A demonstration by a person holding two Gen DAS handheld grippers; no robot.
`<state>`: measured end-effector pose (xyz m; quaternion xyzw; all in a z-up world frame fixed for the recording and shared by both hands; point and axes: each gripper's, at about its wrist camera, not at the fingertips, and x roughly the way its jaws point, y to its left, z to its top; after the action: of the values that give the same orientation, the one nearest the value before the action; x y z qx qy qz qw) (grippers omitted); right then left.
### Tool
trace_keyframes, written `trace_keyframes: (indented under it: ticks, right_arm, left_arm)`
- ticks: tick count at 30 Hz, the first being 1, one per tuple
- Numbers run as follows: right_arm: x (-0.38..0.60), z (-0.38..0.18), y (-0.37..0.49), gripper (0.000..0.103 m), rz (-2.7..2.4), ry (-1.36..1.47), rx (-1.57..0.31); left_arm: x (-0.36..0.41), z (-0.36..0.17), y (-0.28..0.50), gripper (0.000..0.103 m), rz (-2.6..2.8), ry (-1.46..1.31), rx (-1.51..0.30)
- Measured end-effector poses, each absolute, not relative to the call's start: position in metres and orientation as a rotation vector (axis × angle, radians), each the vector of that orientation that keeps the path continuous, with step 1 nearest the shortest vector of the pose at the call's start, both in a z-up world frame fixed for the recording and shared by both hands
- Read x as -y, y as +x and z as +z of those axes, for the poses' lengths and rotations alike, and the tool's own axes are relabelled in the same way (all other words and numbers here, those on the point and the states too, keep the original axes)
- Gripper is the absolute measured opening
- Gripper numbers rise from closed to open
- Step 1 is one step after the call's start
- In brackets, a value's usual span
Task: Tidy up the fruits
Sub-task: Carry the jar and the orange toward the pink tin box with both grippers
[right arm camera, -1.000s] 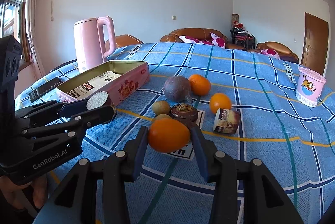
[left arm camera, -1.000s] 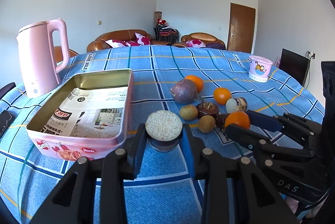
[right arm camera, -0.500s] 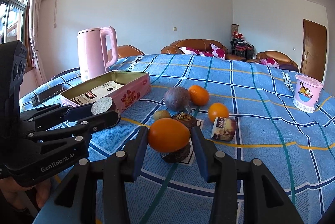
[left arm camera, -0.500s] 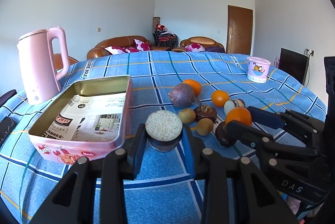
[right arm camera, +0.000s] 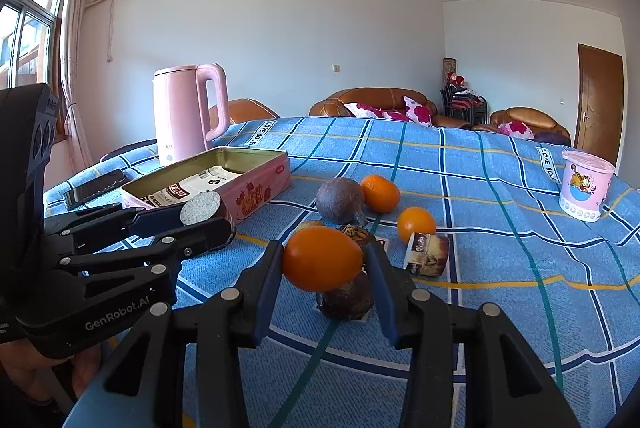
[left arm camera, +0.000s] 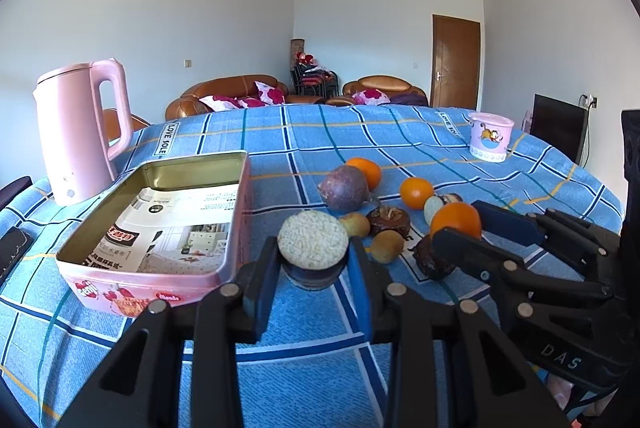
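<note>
Fruits (left arm camera: 416, 193) lie loose on the blue checked tablecloth (left arm camera: 304, 136), right of the open pink tin (left arm camera: 168, 224); your left gripper (left arm camera: 313, 260) pinches a round, white-topped dark piece just beside that tin. From your right wrist, your right gripper (right arm camera: 322, 260) clamps an orange fruit (right arm camera: 322, 258) above a dark piece on the cloth.

A pink electric kettle (left arm camera: 82, 132) stands upright at the far left of the desk, which is covered by a blue plaid cloth (left arm camera: 360, 132). A pink cartoon-printed cup (right arm camera: 584, 184) stands far right. A dark phone (right arm camera: 94, 188) lies near the kettle. Brown leather sofas (right arm camera: 380, 106) with red-patterned cushions and a wooden door (left arm camera: 456, 62) occupy the background.
</note>
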<state>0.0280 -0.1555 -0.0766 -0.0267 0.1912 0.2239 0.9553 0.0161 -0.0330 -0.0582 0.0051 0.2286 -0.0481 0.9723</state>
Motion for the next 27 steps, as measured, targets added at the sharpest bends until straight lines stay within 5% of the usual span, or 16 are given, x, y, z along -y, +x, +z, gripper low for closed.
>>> trace_keyframes:
  ticks: [27]
  right_arm:
    - [0.153,-0.054,0.018,0.045,0.459,-0.077,-0.323]
  left_arm:
    - [0.020,-0.031,0.001,0.035,-0.035,0.031,-0.379]
